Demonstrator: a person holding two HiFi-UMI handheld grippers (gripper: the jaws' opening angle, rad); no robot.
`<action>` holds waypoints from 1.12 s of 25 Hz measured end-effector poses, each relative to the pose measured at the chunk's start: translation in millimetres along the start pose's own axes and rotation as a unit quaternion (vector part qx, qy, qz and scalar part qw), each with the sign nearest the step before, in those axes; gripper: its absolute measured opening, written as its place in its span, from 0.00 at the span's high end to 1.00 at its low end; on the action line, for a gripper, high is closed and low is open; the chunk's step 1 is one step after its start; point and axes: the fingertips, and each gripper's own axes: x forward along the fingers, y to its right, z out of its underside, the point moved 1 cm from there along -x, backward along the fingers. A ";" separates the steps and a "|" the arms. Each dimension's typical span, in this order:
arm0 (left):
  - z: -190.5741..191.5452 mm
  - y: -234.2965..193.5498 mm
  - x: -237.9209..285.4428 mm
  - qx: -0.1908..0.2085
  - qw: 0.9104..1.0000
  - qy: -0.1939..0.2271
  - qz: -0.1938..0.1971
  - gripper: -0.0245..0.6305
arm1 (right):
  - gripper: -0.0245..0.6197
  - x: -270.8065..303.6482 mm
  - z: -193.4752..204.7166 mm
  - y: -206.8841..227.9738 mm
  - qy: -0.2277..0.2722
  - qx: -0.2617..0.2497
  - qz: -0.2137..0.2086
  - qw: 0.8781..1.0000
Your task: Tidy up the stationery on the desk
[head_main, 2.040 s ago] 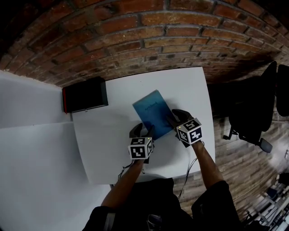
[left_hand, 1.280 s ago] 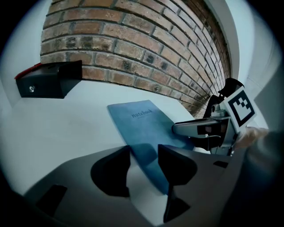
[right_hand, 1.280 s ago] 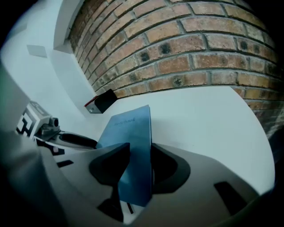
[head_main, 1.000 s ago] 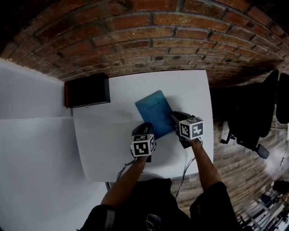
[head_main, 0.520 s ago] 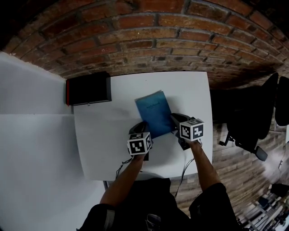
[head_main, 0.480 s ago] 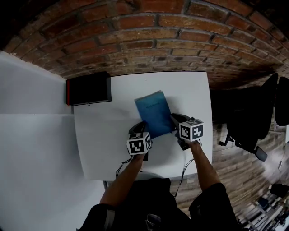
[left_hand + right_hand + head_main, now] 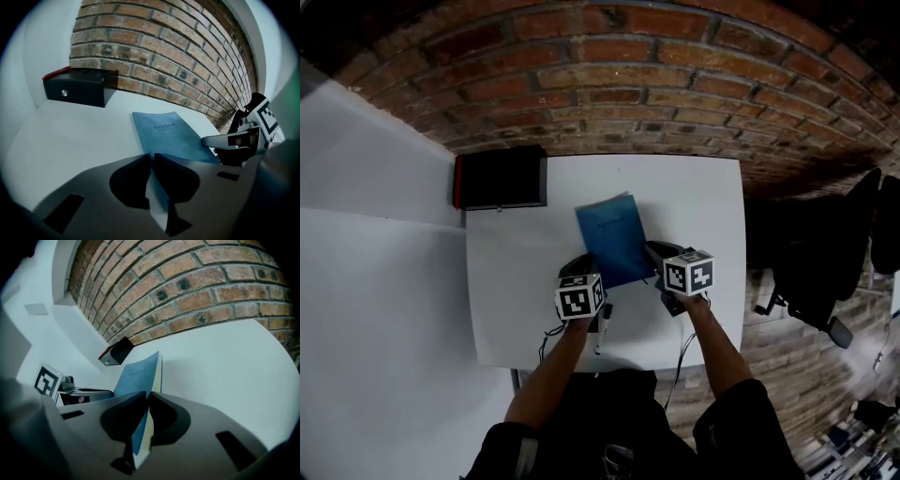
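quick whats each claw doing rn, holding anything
Left claw: has just been closing, now shut on the near edge of the blue notebook.
Right claw: has just been closing, now shut on the blue notebook's other side.

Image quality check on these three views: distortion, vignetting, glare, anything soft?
Head view: heavy fisheye, brick wall courses bow, top corners dark, desk evenly lit, no glare. Left gripper view: round black vignette, notebook title sharp and legible, black box sharp too. Right gripper view: same vignette, notebook's near edge soft close to the lens, far bricks sharp.
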 end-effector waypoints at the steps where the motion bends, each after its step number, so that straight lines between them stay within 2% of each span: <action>1: 0.7 -5.6 -2.8 -0.002 1.000 0.001 -0.003 0.90 | 0.90 3.1 0.3 -5.8 -0.003 -0.002 -0.003 1.000; 5: 5.9 -25.6 -13.9 -0.018 1.000 0.002 -0.009 0.91 | 0.90 13.4 2.6 -26.6 -0.011 -0.008 -0.012 1.000; 18: 22.9 -69.8 -45.8 -0.021 0.999 0.005 -0.023 0.94 | 0.90 33.7 22.1 -76.5 -0.033 -0.010 -0.042 0.999; 20: 23.9 -66.6 -50.1 -0.013 1.000 0.005 -0.003 0.94 | 0.90 37.7 26.9 -87.4 -0.039 -0.011 -0.051 0.998; 22: 25.3 -61.5 -53.3 0.014 1.000 0.000 0.004 0.94 | 0.90 43.3 34.5 -95.1 -0.049 -0.021 -0.038 0.998; 24: 27.8 -62.7 -57.2 0.035 0.999 0.000 -0.005 0.94 | 0.90 47.4 41.4 -99.7 -0.057 -0.027 -0.022 0.998; 28: 34.5 -78.4 -65.2 0.033 0.999 0.004 -0.028 0.94 | 0.91 48.2 43.2 -109.2 -0.051 -0.006 -0.035 0.998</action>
